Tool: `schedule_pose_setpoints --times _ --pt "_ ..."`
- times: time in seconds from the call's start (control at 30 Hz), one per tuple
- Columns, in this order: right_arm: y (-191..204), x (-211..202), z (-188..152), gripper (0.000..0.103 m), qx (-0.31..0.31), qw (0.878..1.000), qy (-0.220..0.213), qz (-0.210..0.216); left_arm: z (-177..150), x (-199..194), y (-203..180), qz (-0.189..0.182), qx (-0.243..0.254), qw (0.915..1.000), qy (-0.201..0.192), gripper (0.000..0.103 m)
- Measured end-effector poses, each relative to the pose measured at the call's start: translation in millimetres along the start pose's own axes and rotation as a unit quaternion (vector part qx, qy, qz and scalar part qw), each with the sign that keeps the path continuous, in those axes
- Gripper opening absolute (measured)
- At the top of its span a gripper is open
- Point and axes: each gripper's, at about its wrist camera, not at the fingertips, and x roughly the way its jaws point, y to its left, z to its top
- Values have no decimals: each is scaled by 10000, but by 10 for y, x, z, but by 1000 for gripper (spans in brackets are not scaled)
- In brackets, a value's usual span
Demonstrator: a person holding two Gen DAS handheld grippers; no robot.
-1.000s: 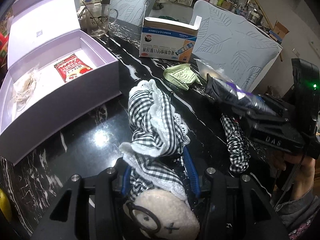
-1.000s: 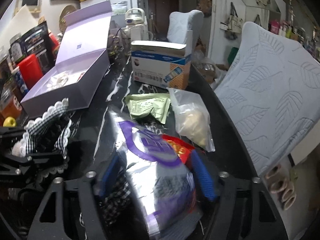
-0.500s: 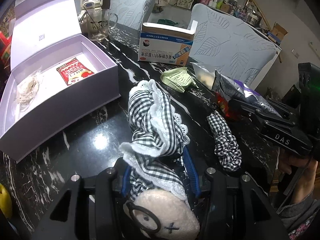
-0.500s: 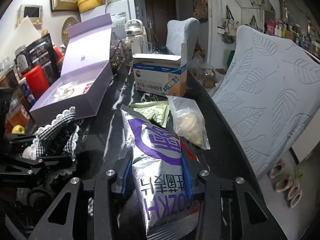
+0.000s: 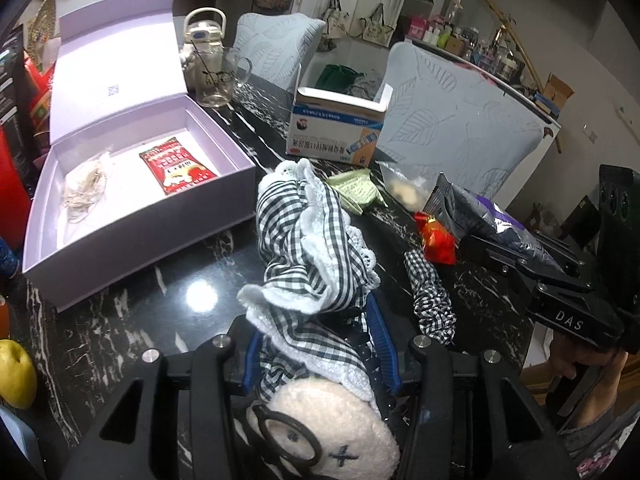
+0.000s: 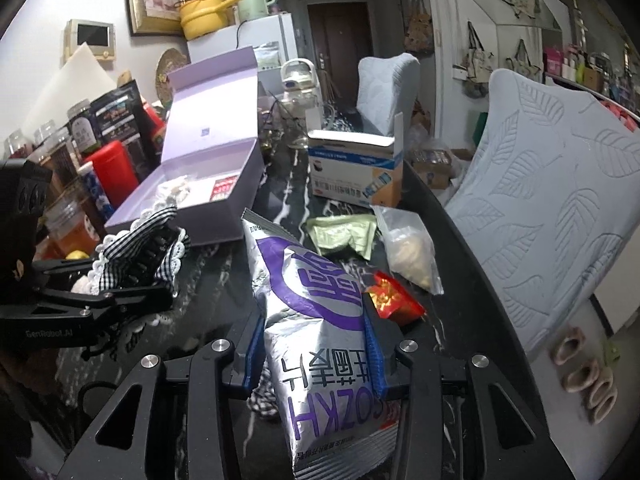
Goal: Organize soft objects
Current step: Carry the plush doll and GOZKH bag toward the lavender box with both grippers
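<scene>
We held a gingham-dressed plush doll [image 5: 316, 280] clamped in the left gripper [image 5: 318, 344]; the right gripper [image 6: 314, 350] gripped a silver-purple snack bag [image 6: 320, 320]. Both hung above the black marble table [image 5: 192, 312] beside the open lilac box [image 5: 132, 220].

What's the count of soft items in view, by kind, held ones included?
Sealed snack or sachet packets: 4 (silver bag, green sachet, red wrapper, red packet)
Clear bags: 1
Gingham fabric items: 2 (doll, scrunchie)
Total: 7

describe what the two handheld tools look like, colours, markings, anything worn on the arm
Both are matte black angular frames with silver bolt heads and ribbed blue pads. The left tool reads "GenRobot.AI" in the right wrist view; the right tool reads "DAS" in the left. The arm behind it wears a grey sleeve.
</scene>
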Motion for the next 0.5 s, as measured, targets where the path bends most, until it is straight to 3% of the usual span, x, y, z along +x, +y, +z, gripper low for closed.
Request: schedule_pose_setpoints --times 0.2,0.5 --pt "49 -29 114 41 -9 9999 -82 101 55 -205 36 102 -21 9996 -259 46" --pt "362 -122 479 41 -531 9966 -394 492 317 -582 131 319 -34 9957 -868 46"
